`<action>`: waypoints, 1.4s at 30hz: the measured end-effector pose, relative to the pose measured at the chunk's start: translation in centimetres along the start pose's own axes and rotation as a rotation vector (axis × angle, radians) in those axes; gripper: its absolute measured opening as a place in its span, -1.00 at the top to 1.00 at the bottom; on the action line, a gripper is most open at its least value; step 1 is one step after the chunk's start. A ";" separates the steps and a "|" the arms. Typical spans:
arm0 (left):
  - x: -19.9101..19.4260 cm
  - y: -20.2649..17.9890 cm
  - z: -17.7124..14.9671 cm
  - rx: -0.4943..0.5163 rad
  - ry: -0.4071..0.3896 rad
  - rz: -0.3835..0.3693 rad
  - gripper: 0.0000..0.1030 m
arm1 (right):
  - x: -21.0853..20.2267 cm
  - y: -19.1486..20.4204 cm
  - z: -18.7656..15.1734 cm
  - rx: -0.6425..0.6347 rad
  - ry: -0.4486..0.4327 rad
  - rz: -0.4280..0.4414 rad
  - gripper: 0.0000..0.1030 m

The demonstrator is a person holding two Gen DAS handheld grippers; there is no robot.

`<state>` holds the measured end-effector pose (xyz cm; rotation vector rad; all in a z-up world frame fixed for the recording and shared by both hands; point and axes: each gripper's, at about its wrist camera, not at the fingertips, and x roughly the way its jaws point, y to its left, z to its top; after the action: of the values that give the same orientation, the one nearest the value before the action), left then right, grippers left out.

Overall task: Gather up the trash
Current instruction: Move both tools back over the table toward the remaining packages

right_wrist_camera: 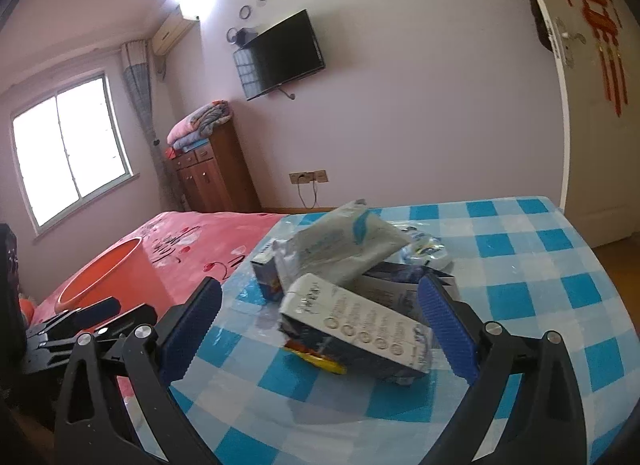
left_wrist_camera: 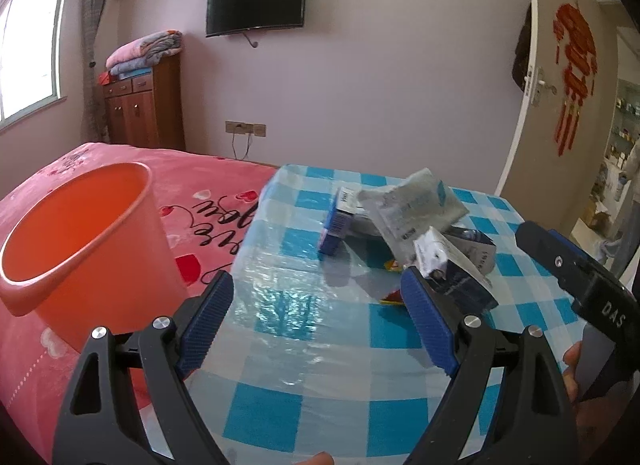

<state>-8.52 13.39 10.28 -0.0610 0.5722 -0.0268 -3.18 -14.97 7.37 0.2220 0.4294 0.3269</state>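
A heap of trash lies mid-desk, right of the orange bin on the bed; I judge I'm approaching, and must next close on the nearest carton between my right hand-held gripper, whose jaws are wide apart and empty, like the left hand-held gripper.

My right gripper jaws spread wide, crumpled carton lying between them untouched, grey pouch and small blue box beyond, checked tablecloth beneath, orange bucket far left on pink bedspread.
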 end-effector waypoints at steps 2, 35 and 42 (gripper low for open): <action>0.1 -0.4 -0.1 0.006 0.007 -0.006 -0.67 | 0.0 -0.9 -0.1 0.005 -0.006 -0.015 -0.89; 9.4 -10.7 1.6 0.043 0.169 -0.312 -0.67 | 3.1 -14.1 -1.7 0.207 0.202 -0.005 -0.89; 8.9 -14.2 -0.6 0.118 0.239 -0.406 -0.67 | 2.3 -17.4 -1.6 0.272 0.203 -0.087 -0.89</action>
<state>-1.48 -1.23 5.89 -0.0583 0.7886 -0.4673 2.66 -30.01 0.29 0.4359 0.6830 0.2051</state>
